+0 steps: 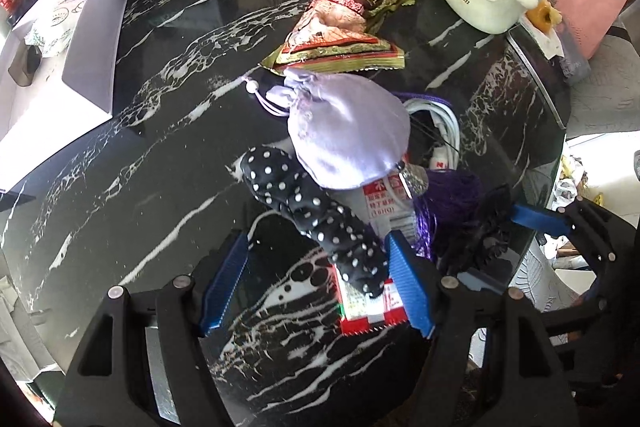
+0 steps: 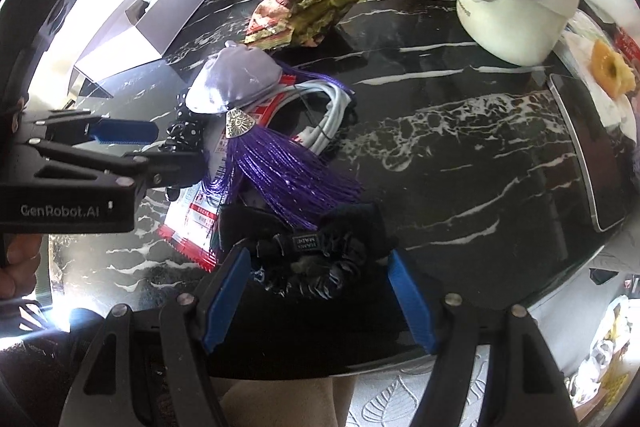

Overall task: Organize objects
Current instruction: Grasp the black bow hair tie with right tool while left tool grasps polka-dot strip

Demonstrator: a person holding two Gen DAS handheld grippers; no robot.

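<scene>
On the black marble table [image 1: 140, 155], an open grey box [image 1: 92, 39] holds a printed packet. Left gripper [image 1: 316, 287] is released, its ribbed blue pads straddling a padded polka-dot fabric roll [image 1: 316, 215] on a red-white sachet [image 1: 368, 311]. Right gripper [image 2: 320, 295], also released, brackets a crinkly black scrunchie [image 2: 308, 263] beside a glossy purple tassel [image 2: 280, 171] and a satin lilac pouch [image 2: 236, 83]

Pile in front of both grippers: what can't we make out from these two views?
- Red-and-white packet: left wrist view, mostly covered by polka-dot scrunchie and lilac pouch; print too small.
- White cable: right wrist view, partly under purple tassel and pouch.
- Black scrunchie: its near edge hidden behind right gripper.
</scene>
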